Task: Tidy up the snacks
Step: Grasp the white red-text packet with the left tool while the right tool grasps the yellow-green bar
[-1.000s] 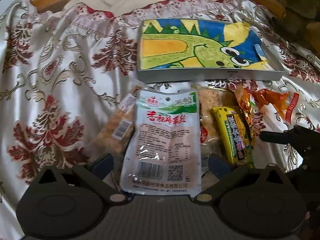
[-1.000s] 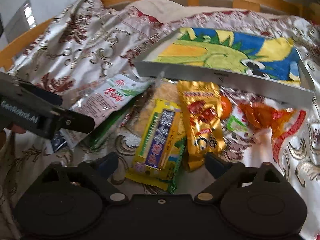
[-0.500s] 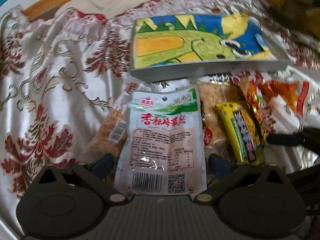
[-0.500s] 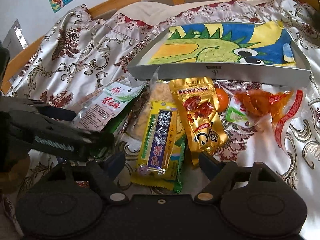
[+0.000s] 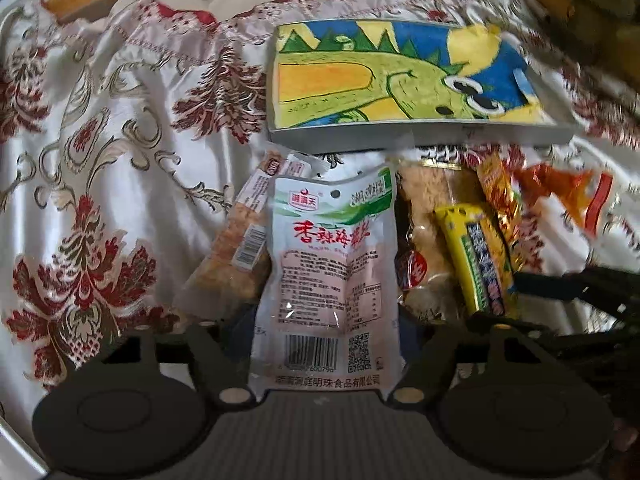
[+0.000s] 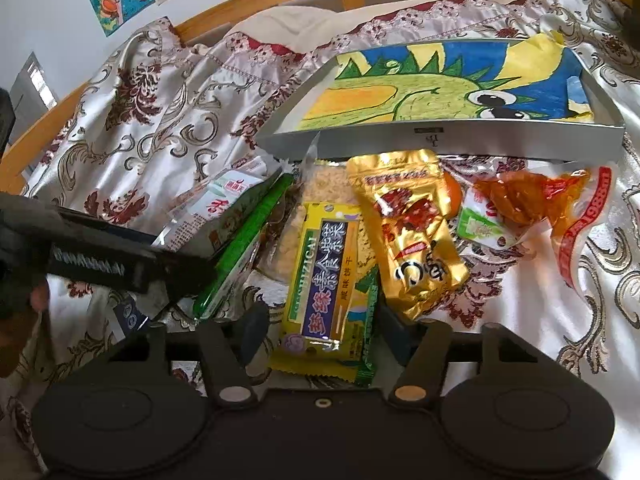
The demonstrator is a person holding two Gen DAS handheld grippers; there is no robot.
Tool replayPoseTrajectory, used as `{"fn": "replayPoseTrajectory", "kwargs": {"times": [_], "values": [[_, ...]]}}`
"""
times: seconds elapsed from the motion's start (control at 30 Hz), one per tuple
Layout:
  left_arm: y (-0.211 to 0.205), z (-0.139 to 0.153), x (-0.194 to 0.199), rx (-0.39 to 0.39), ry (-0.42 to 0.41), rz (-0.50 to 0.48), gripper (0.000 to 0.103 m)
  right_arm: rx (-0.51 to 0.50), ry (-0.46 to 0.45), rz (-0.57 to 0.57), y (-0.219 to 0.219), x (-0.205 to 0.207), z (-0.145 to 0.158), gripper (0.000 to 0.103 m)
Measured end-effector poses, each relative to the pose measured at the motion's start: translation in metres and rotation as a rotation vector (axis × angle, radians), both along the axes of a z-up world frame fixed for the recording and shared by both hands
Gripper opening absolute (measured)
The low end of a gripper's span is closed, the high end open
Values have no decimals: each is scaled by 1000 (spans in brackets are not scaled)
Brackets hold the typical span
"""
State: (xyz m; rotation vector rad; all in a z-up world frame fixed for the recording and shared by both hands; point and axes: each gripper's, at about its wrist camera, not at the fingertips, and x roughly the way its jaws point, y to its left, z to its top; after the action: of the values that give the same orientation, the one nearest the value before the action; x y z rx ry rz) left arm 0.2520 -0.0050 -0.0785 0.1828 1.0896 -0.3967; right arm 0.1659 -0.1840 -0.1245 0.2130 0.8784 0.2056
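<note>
No snack is seen inside the grey tray (image 6: 440, 142), so the sorting is judged barely begun. The left gripper (image 5: 326, 322) is held open astride the white seaweed packet (image 5: 332, 264); no grip can be confirmed. The right gripper (image 6: 320, 324) is spread around the yellow biscuit packet (image 6: 324, 280), not clamped. The gold pouch (image 6: 408, 236) and orange-wrapped snack (image 6: 532, 200) are left overlapping on the patterned bedspread (image 6: 160, 120), just beside the tray, and picking may be hampered
</note>
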Motion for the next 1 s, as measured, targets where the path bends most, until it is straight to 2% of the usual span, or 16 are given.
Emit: {"fn": "replayPoseTrajectory", "kwargs": {"times": [0.13,0.23,0.3,0.37,0.4,0.6,0.83,1.0], "values": [[9,2,4,-54,39,46,63,-1,9,6,3,2,-5,62],[12,0,6,-87,68,67,62,48,10,2,3,6,-7,69],[12,-3,8,-91,81,74,62,48,19,-8,4,9,-9,68],[13,-3,9,-95,88,78,62,34,22,-20,5,9,-8,60],[13,-2,8,-96,87,80,60,18,25,-30,5,8,-8,51],[13,5,0,-123,68,110,48,-57,24,-37,9,5,-3,50],[5,21,-15,-180,19,94,47,-103,-11,-15,17,-3,4,49],[6,34,-23,-238,-60,103,47,-164,-109,21,26,-16,20,48]]}}
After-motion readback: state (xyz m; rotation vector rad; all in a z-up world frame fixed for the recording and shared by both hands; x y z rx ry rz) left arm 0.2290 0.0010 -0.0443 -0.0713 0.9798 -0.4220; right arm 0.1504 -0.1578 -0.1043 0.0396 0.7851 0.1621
